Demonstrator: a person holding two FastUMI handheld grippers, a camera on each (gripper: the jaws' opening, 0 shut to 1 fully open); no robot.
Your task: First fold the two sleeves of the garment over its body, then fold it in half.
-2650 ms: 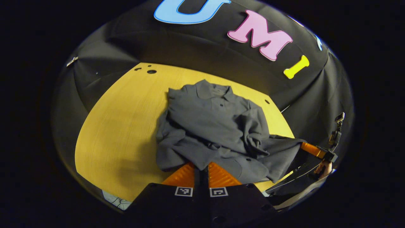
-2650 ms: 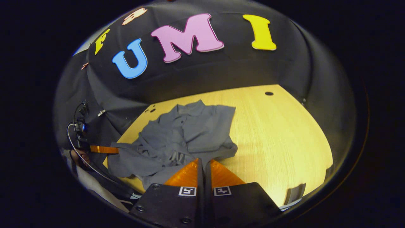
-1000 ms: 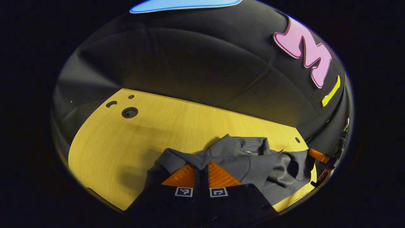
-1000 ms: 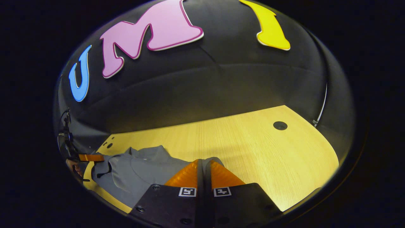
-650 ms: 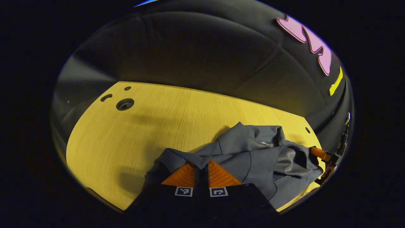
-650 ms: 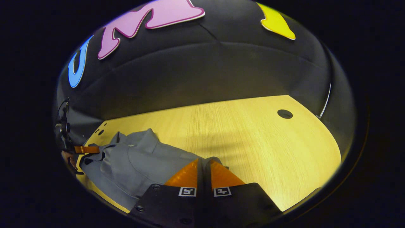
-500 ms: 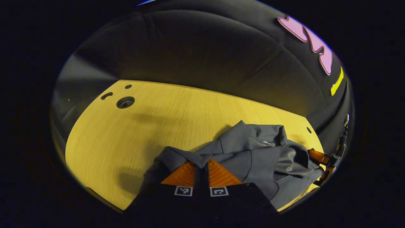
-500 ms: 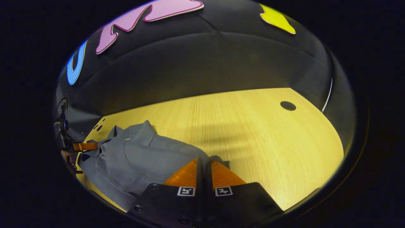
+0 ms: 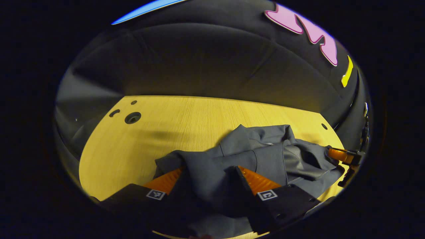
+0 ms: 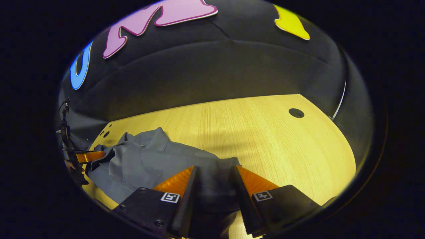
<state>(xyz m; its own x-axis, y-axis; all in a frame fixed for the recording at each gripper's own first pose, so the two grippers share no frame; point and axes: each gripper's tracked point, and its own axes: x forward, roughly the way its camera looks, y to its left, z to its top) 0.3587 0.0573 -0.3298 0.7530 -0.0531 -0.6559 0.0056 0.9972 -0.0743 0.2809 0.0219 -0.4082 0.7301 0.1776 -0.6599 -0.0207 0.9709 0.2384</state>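
Both my grippers have spread apart since half a second ago, when each was pinched together on the shirt; before that I carried the near edge over toward the collar. Now my left gripper [image 9: 209, 172] stands wide, its fingers [image 9: 166, 181] on either side of a hump of grey cloth that lies loose between them, not pressed. My right gripper [image 10: 214, 176] is wide too, with the shirt's edge resting between its fingers [image 10: 176, 182] and no squeeze on it. The shirt [image 9: 262, 159] lies folded in half on the table [image 9: 139, 146], a bunched grey heap with its collar up at the far side and the folded layers lumpy rather than flat. In the left gripper view it sits toward the right half of the table, reaching from my fingers across to my other gripper [image 9: 342, 156], which shows at the far right edge of the cloth. In the right gripper view the shirt [image 10: 149, 162] lies at the left of the table [image 10: 282, 149], stretching from my fingers to my left gripper [image 10: 88, 156] at its far left end, with part of my hand [image 10: 71, 165] just below it. A round hole [image 10: 296, 113] marks the bare wood well off to the right, and three small holes [image 9: 132, 117] sit at the far left corner in the left gripper view.
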